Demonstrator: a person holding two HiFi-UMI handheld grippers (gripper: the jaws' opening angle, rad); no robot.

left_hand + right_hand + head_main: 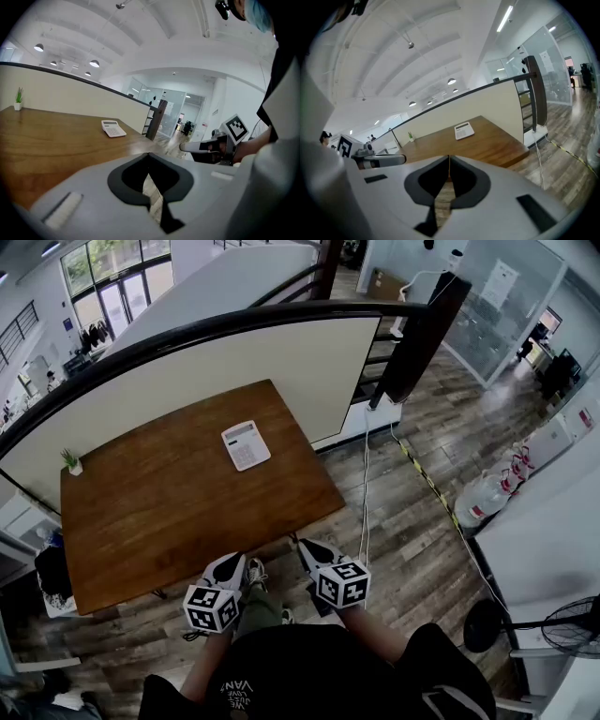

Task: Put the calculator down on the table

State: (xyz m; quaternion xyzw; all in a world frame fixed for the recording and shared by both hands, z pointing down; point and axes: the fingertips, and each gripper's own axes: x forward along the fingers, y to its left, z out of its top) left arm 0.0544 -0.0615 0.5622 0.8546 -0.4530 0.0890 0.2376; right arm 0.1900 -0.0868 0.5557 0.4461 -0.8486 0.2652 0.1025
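A white calculator (246, 445) lies flat on the brown wooden table (169, 512), toward its far right part, with nothing holding it. It also shows far off in the left gripper view as the calculator (113, 128) and in the right gripper view as the calculator (464, 131). My left gripper (231, 565) and right gripper (312, 549) hang side by side just off the table's near edge, close to my body. Both are shut and empty. The left gripper's jaws (149, 153) meet at the tips, as do the right gripper's jaws (449, 157).
A small potted plant (71, 462) stands at the table's far left corner. A cream partition with a dark rail (281, 320) runs behind the table. A cable (365, 493) trails over the wood floor on the right, near water bottles (487, 495) and a fan (572, 626).
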